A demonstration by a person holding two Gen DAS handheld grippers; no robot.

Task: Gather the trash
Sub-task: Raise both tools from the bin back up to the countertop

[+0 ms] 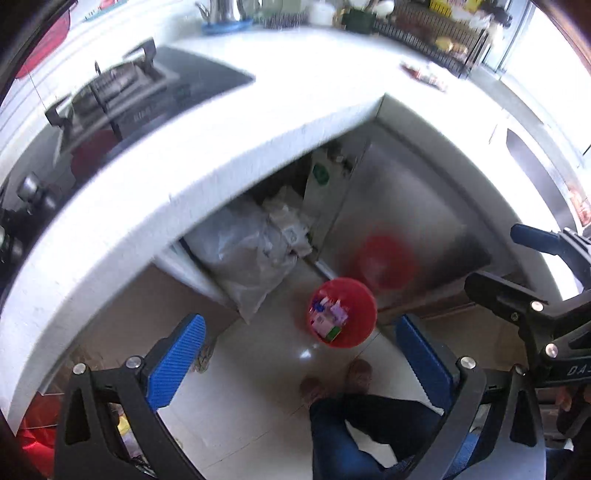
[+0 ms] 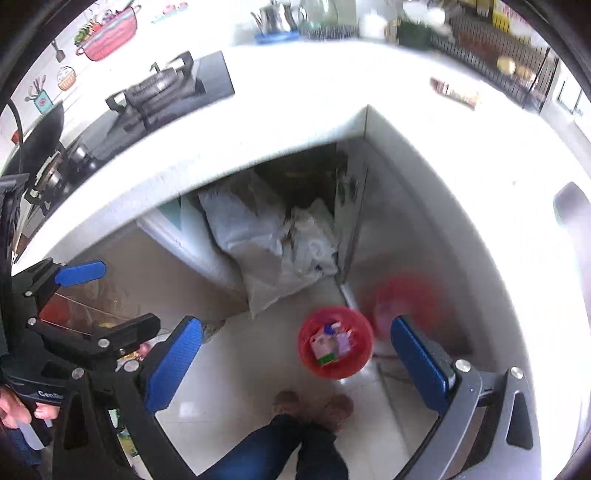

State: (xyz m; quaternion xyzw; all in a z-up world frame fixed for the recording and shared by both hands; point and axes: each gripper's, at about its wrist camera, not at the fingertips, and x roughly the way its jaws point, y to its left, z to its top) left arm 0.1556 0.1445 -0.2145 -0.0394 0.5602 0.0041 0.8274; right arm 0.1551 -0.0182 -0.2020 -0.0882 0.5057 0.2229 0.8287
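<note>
A red bin point(image 1: 354, 317) stands on the tiled floor below me, with several colourful cartons and wrappers lying in it; in the right wrist view the red bin point(image 2: 347, 363) sits between the finger lines. My left gripper point(image 1: 299, 354) hangs high above the floor, open, with nothing between its blue pads. My right gripper point(image 2: 297, 365) is open just as wide and empty, and it shows at the right edge as the right gripper point(image 1: 495, 256). The left gripper point(image 2: 107, 299) appears at the left. A flat brownish wrapper point(image 1: 424, 75) lies on the white counter; wrapper point(image 2: 456, 94).
The white L-shaped counter point(image 1: 207, 155) carries a gas stove point(image 1: 118, 88), a steel kettle point(image 1: 225, 11) on a blue tray and a wire rack point(image 1: 443, 40). Plastic bags point(image 1: 251, 251) fill the space under it beside a steel cabinet door point(image 1: 413, 206). A person's legs point(image 1: 369, 424) and shoes stand by the bin.
</note>
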